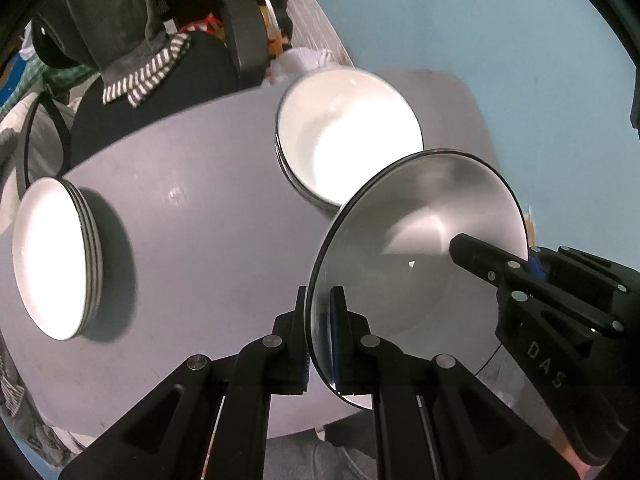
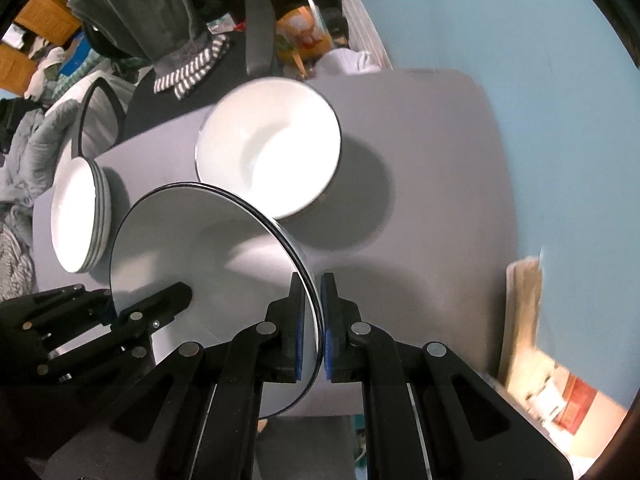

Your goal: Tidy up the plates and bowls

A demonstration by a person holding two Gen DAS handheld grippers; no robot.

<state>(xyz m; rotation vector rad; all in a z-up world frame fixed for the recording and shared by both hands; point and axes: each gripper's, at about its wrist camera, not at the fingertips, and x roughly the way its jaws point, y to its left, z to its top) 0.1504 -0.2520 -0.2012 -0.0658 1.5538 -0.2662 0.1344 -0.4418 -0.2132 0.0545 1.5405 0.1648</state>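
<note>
A white dark-rimmed plate (image 1: 416, 240) is held above the grey table (image 1: 200, 220) by both grippers. My left gripper (image 1: 318, 332) is shut on its left rim. My right gripper (image 2: 312, 320) is shut on its right rim; the plate also shows in the right wrist view (image 2: 208, 248). The right gripper shows in the left wrist view (image 1: 520, 276), the left gripper in the right wrist view (image 2: 120, 312). A stack of white bowls (image 1: 348, 136) stands just beyond the plate, also visible in the right wrist view (image 2: 268, 148). A stack of white plates (image 1: 52, 256) sits at the table's left (image 2: 80, 216).
A black office chair (image 1: 240, 32) draped with clothes stands behind the table. Clutter and bedding lie at the far left (image 2: 28, 152). A cardboard box (image 2: 528, 320) sits on the blue floor to the right of the table (image 2: 440, 200).
</note>
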